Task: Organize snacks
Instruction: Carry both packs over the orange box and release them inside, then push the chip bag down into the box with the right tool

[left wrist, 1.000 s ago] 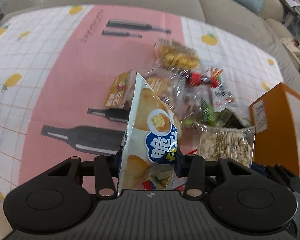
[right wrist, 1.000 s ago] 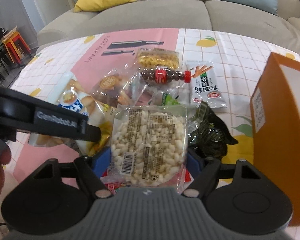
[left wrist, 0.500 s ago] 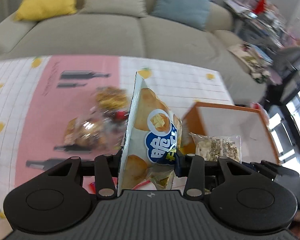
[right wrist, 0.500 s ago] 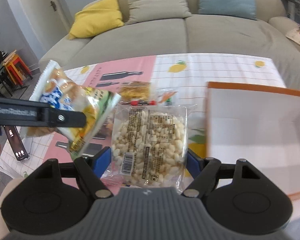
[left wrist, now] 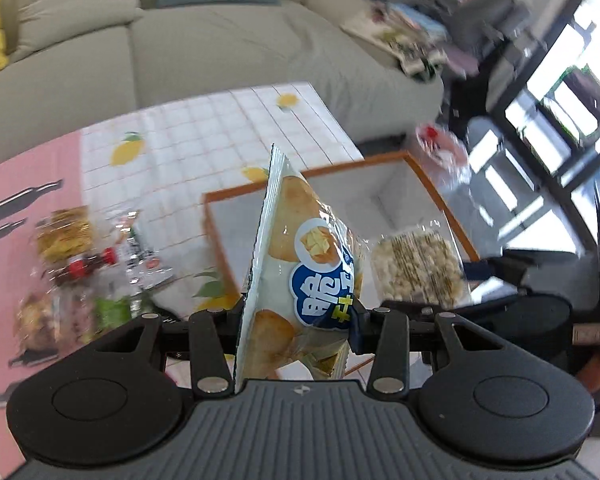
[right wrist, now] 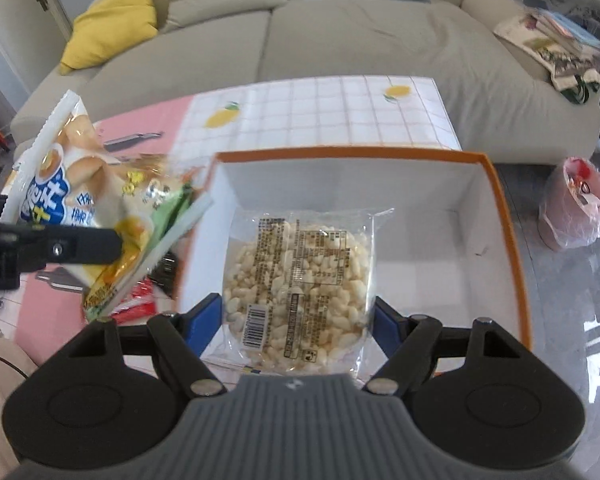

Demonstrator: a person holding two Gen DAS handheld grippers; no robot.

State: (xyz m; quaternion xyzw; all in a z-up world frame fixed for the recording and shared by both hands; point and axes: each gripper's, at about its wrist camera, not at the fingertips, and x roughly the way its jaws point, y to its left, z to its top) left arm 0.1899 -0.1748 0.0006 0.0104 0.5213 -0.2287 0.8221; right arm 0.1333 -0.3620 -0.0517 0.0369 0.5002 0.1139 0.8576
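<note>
Fingers of the left gripper [left wrist: 298, 320] are clamped on a chip bag [left wrist: 300, 264], held edge-up with its serrated seal pointing away from the camera. Fingers of the right gripper [right wrist: 298, 320] are clamped on a clear pack of puffed rice snacks [right wrist: 298, 284], label side and barcode facing the camera, blue pads pressing both side edges.

Right wrist view: the puffed rice pack hangs over the open orange-rimmed box [right wrist: 512, 240], white inside, nothing visible lying on its floor. The chip bag shows at the left of that view, just outside the box's left wall, gripped by a black finger [right wrist: 80, 245].

Left wrist view: chip bag is in front of the box's near-left corner, puffed rice pack to its right over the box.

Remaining snacks sit in a blurred pile [left wrist: 80, 256] on the surface [left wrist: 204, 136] left of the box: a yellow noodle-type pack, a small dark bottle with red label, green and clear wrappers. Surface is covered by a pink and white checked cloth with lemon prints. Beige sofa [right wrist: 340, 40] behind, yellow and blue cushions on it. A bin lined with a pink bag [right wrist: 576, 204] stands on the floor right of the box.
</note>
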